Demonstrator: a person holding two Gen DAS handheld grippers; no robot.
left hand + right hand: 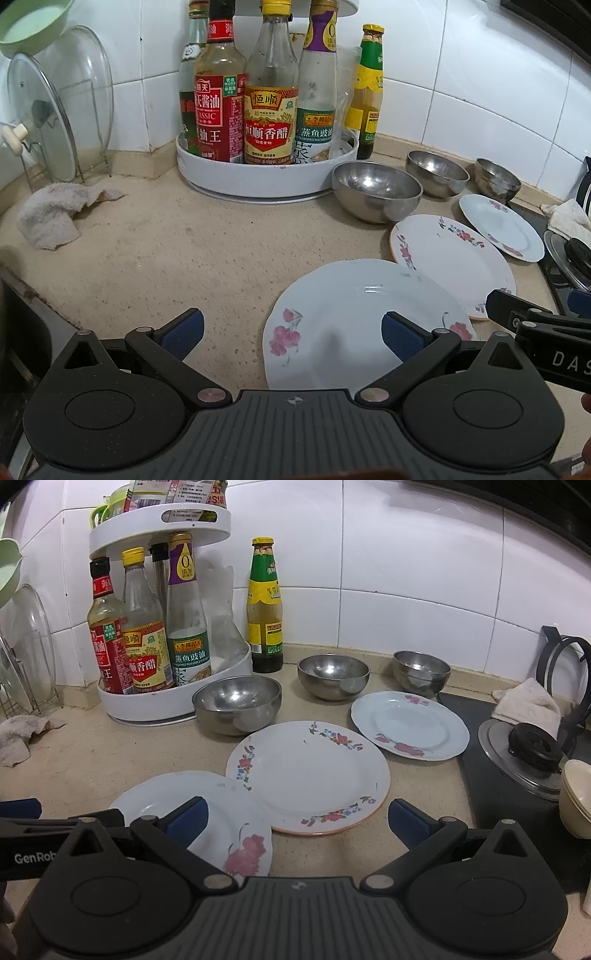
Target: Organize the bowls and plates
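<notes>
Both my claws — left gripper (291, 334), right gripper (297, 818) — gape wide, empty; I'd pinch the nearest floral plate (354, 317) by its rim.

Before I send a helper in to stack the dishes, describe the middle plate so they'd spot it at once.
Start at the white condiment turntable in the tiled corner. In front of the steel bowl beside it lie three plates in a row. The middle plate is the largest, white rather than pale blue, with small flower sprays around a pinkish rim.
</notes>
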